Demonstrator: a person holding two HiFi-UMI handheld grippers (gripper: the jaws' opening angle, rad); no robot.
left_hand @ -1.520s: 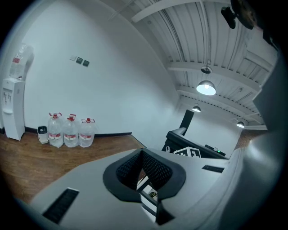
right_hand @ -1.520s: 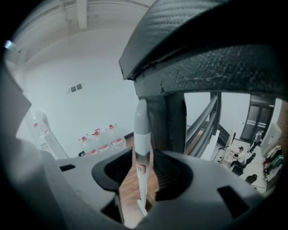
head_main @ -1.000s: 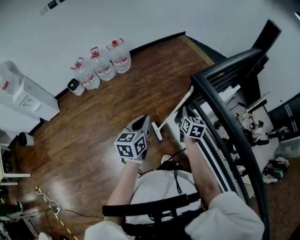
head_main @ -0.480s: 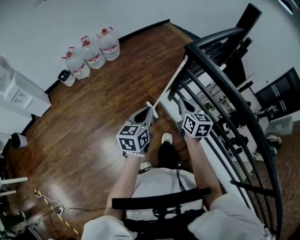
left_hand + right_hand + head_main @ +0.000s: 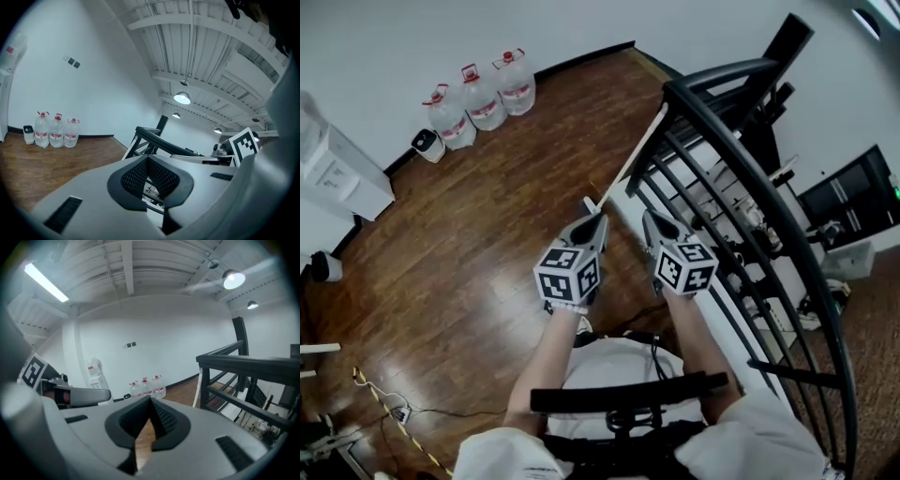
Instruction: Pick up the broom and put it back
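Note:
The broom [image 5: 630, 161] has a long white handle that leans against the black stair railing [image 5: 748, 172]. Its small white head [image 5: 592, 203] rests on the wooden floor. My left gripper [image 5: 596, 223] hangs just short of the broom head, its jaws shut with nothing between them. My right gripper [image 5: 648, 219] is beside it, close to the railing bars, also shut and empty. In the right gripper view the white handle [image 5: 201, 385] stands against the railing post [image 5: 241, 365], to the right of the jaws. Neither gripper touches the broom.
Three large water bottles [image 5: 479, 94] stand along the far wall, with a small white appliance [image 5: 425, 143] and a white cabinet [image 5: 339, 171] to their left. Cables [image 5: 382, 401] lie on the floor at the lower left. Beyond the railing are desks and equipment [image 5: 825, 234].
Both grippers have moved forward and closer together, up to the broom's head by the railing. The broom itself still leans in the same place.

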